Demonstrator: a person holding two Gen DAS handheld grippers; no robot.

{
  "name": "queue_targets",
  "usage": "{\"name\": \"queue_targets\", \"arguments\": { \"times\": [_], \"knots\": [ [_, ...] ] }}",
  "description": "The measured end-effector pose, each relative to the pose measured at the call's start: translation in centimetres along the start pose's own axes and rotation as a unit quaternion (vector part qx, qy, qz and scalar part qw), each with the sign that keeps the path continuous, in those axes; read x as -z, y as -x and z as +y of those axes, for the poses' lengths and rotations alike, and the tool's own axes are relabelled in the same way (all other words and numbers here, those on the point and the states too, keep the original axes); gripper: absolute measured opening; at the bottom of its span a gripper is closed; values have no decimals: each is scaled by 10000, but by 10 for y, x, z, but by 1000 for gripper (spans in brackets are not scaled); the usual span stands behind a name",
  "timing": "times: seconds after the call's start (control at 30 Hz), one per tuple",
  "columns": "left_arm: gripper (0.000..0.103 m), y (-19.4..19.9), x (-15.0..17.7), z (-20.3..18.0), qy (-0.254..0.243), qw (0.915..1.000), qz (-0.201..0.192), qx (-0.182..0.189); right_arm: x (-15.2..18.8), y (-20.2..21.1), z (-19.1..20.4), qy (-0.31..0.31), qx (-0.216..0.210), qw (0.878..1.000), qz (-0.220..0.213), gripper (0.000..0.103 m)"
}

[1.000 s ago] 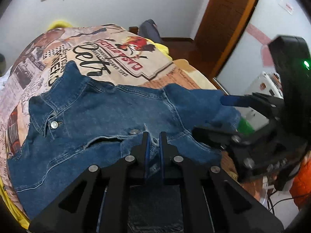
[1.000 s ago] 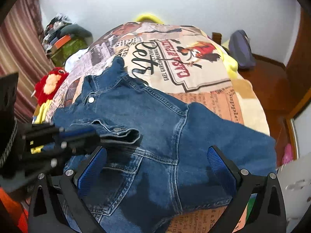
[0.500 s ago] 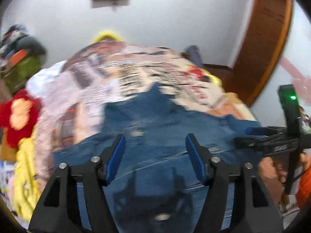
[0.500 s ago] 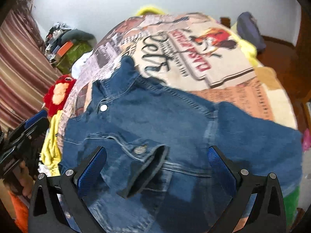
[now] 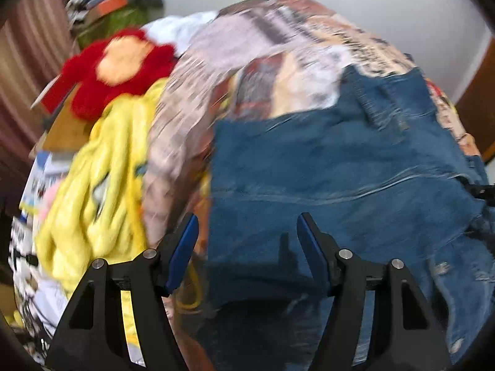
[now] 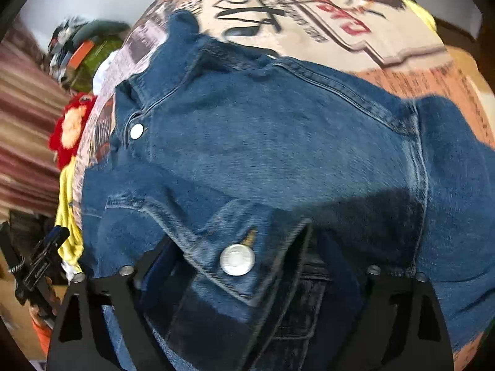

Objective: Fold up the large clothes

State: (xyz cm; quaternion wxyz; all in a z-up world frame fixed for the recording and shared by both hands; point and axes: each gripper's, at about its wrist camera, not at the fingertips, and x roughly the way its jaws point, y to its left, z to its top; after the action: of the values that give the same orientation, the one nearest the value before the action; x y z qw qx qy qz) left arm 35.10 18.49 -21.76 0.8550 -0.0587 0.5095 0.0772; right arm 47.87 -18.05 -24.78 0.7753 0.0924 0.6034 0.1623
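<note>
the jacket [image 6: 278, 154] is lying across the printed bedspread [image 6: 340, 31], filling the middle of the right wrist view, its collar pointing to the upper left and a cuff with a metal button [image 6: 237, 259] sitting low in the centre. the right gripper [image 6: 247, 266] is standing spread wide at the bottom of the frame, the cuff lying between its fingers and covering the pads. in the blurred left wrist view the left gripper [image 5: 247, 247] is also gaping open at the lower centre, holding nothing, its blue pads [image 5: 182, 258] hanging over the jacket's [image 5: 340, 179] left edge. a yellow cloth [image 5: 102, 185] and a red plush toy [image 5: 114, 68] are lying at the left of that frame.
</note>
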Motion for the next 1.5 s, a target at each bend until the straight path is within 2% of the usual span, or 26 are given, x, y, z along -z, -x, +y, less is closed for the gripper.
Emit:
{"name": "queue_targets", "arguments": {
  "times": [0.07,0.17,0.33,0.47,0.57,0.67,0.87,1.03,1.17,1.3,1.4,1.43,1.47,1.5],
  "knots": [
    [65,-7,8,12,154,9998,120,-8,1,1,16,337,147,9993,6,61],
    [65,-16,16,19,290,9991,295,67,-1,4,31,706,314,9970,-69,42],
    [65,-19,20,12,194,9991,366,99,-12,37,43,1007,302,9925,-627,38],
    [65,-10,7,-3,29,9996,205,171,-18,72,54,1401,472,9821,-1165,38],
    [65,-4,-5,-18,-64,9994,83,334,-18,95,54,1663,670,9725,-1484,38],
    [67,-7,-15,-38,-228,9988,36,436,-19,101,47,1724,833,9691,-1558,38],
    [67,-21,-19,-80,-612,9955,150,715,-20,77,10,1407,1048,9765,-1252,38],
    [67,-34,-12,-104,-899,9925,320,759,-15,50,-20,1095,1120,9836,-897,39],
    [71,-42,-7,-107,-934,9927,345,674,-7,32,-26,1202,1391,9800,-757,49],
    [83,-45,-5,-101,-822,9942,290,629,-1,23,-26,1409,1577,9748,-709,55],
    [83,-48,-3,-97,-743,9944,299,696,3,23,-27,1404,1636,9740,-701,58],
    [83,-48,-2,-96,-721,9945,291,705,4,24,-28,1395,1679,9735,-678,63],
    [83,-48,-2,-95,-715,9946,286,702,6,25,-29,1385,1791,9716,-683,74],
    [83,-47,-2,-95,-711,9947,283,691,7,27,-29,1387,1918,9690,-712,79]
  ]
}}
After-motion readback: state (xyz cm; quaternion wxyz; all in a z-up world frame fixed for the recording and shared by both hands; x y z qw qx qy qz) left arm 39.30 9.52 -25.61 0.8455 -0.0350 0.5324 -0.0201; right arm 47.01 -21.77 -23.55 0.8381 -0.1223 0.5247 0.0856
